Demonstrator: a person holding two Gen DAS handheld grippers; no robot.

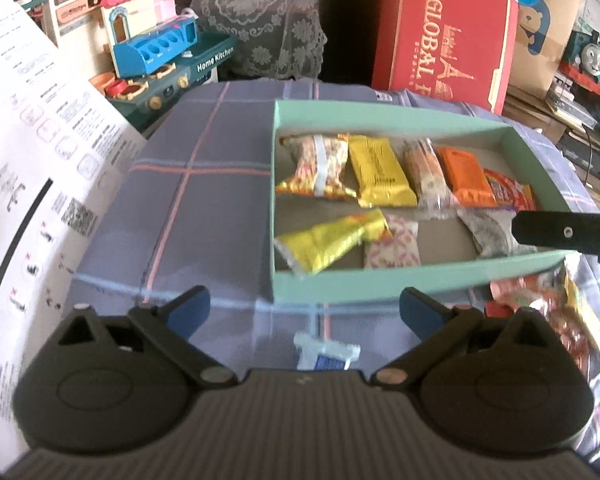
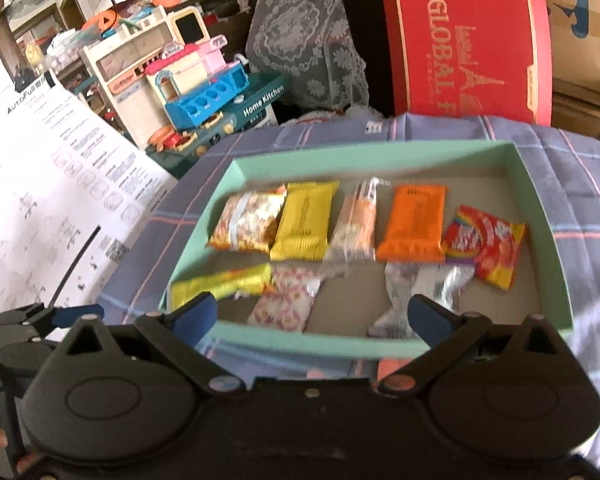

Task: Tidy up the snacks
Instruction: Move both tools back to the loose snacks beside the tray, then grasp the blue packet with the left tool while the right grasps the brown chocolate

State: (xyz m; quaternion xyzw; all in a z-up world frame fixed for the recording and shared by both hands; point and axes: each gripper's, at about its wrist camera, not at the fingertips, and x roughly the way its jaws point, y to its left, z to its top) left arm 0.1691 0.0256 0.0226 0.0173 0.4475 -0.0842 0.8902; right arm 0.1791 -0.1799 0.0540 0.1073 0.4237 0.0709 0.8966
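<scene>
Left tongs: wide, empty; small blue-white packet lies just below them.
Right tongs: wide, empty, above near wall of green box.

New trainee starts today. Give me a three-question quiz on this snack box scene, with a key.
1. True or false: the left gripper is holding a snack.
2. In the back row of the mint green box, which packet lies directly between the two yellow-and-orange neighbours: A) the clear orange-striped packet, B) the rainbow red packet, C) a blue packet?
3. How many snacks lie in the front row of the box, counted from the right wrist view?

Key
1. False: its jaws stand wide open with nothing between them, as do those of the right gripper.
2. A: it lies between the yellow packet and the orange packet.
3. Three.
</scene>
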